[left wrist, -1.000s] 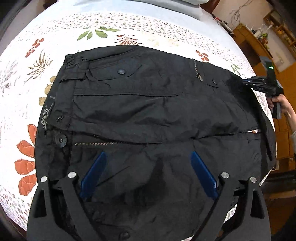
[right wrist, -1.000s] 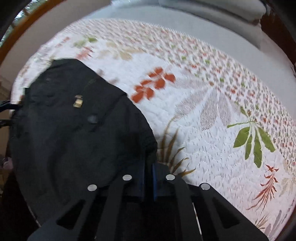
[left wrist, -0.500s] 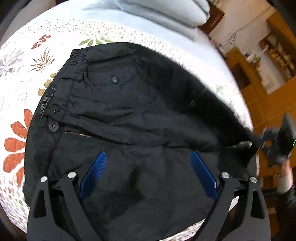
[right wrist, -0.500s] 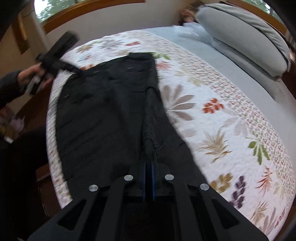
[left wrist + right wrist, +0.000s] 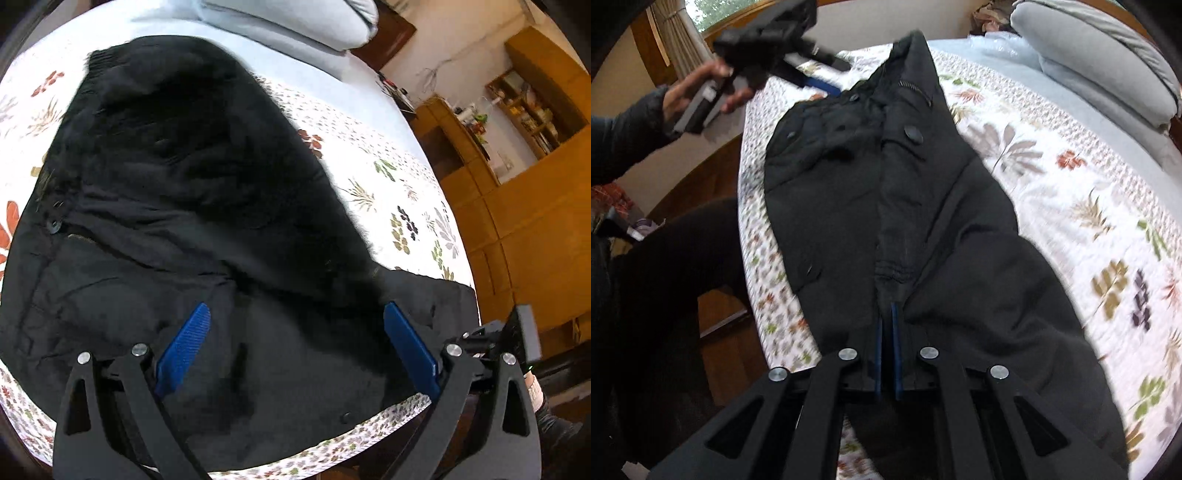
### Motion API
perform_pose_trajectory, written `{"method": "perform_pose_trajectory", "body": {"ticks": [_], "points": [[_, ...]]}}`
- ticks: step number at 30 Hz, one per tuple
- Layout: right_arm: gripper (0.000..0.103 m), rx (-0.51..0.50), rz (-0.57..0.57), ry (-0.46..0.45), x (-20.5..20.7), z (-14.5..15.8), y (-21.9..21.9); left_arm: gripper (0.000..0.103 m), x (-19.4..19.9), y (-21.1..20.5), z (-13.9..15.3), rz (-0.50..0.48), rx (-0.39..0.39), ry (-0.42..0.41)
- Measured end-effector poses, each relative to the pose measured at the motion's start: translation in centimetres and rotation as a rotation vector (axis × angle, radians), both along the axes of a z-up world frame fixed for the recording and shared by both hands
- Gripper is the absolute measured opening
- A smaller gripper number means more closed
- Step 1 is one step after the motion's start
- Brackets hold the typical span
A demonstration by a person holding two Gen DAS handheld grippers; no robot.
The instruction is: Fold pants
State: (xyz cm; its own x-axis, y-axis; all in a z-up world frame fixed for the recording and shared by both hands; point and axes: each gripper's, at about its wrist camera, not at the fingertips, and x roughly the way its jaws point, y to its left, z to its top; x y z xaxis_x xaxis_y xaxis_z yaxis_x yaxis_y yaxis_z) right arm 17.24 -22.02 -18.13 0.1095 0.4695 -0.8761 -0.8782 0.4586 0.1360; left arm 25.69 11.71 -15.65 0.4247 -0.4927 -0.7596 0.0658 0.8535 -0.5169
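Item: pants (image 5: 923,206), black, spread on the quilt (image 5: 1052,173) near the quilt's wooden-side edge; one half raised in a ridge over the other half.

Right gripper (image 5: 887,325): clenched on a pinch of pants cloth, the fabric running taut from its blue pads toward the waistband.

Left gripper (image 5: 295,347): released, blue pads wide apart, nothing between them; it hangs over the lower half of the pants, not touching as far as can be told.

Step, by judgement: the lengthwise fold, one leg being carried over onto the other. Next move calls for laying the held edge down along the far edge of the pants, then letting go and smoothing.

Edges: the near hem of the pants lies just beside the quilt's edge; little margin there.

Open room: bare quilt beyond the pants toward the pillows (image 5: 1108,62); wide space for shifting the bundle inward.
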Motion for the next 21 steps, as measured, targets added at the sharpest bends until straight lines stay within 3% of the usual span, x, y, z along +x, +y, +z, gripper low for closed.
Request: {"method": "perform_pose_trajectory", "body": {"ticks": [4,9,10,12,13,14,16,18,21], "points": [[0.005,0.01,-0.006,0.016,-1.3,-1.1,-0.5,0.098,0.4,-3.0,0.1,0.004,0.131,0.017],[0.005,0.033,-0.022,0.035,-1.9,-1.8,-1.0,0.098,2.2,-5.2,-1.3,0.098,0.316,0.049],[0.005,0.033,-0.022,0.036,-2.0,-1.9,-1.1,0.098,2.5,-5.3,-2.0,0.112,0.323,0.065],[0.005,0.029,-0.02,0.041,-2.3,-2.1,-1.4,0.096,2.8,-4.8,-3.0,0.125,0.261,0.076],[0.005,0.024,-0.017,0.04,-2.4,-2.1,-1.4,0.09,2.8,-4.5,-3.4,0.141,0.225,0.075],[0.005,0.019,-0.011,0.04,-2.7,-2.2,-1.5,0.061,2.7,-4.1,-3.8,0.156,0.192,0.075],[0.005,0.013,-0.011,0.049,-2.9,-2.4,-1.8,0.037,2.2,-3.7,-4.4,0.171,0.148,0.088],[0.005,0.001,-0.009,0.057,-3.2,-2.5,-2.0,0.037,0.5,-3.8,-4.9,0.171,0.124,0.092],[0.005,-0.012,-0.01,0.072,-3.6,-2.6,-2.4,0.037,-2.3,-4.4,-5.4,0.165,0.156,0.055]]}}
